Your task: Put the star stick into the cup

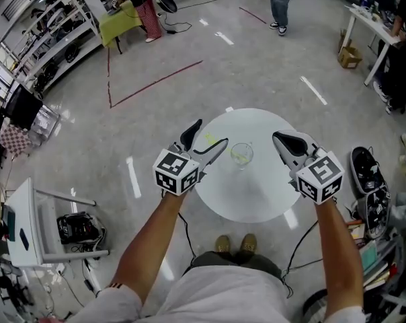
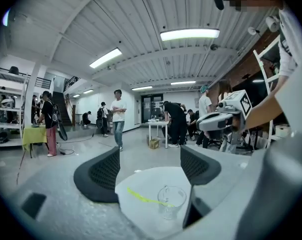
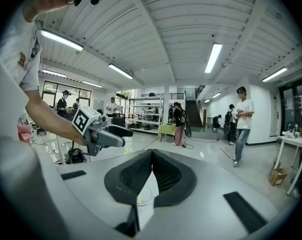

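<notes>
The person's left gripper [image 1: 211, 132] is hovering at the left edge of the round white table [image 1: 257, 207], its jaws standing wide apart with nothing between them; the right gripper [image 1: 278, 138] is hanging at the table's right side with its jaws pressed together on nothing. In the middle of the frame a clear glass cup [image 1: 242, 155] is sitting upright on the table; the yellow star stick [image 2: 141, 196] is leaning in it, one end inside, the rest slanting out over the rim toward the left gripper.
</notes>
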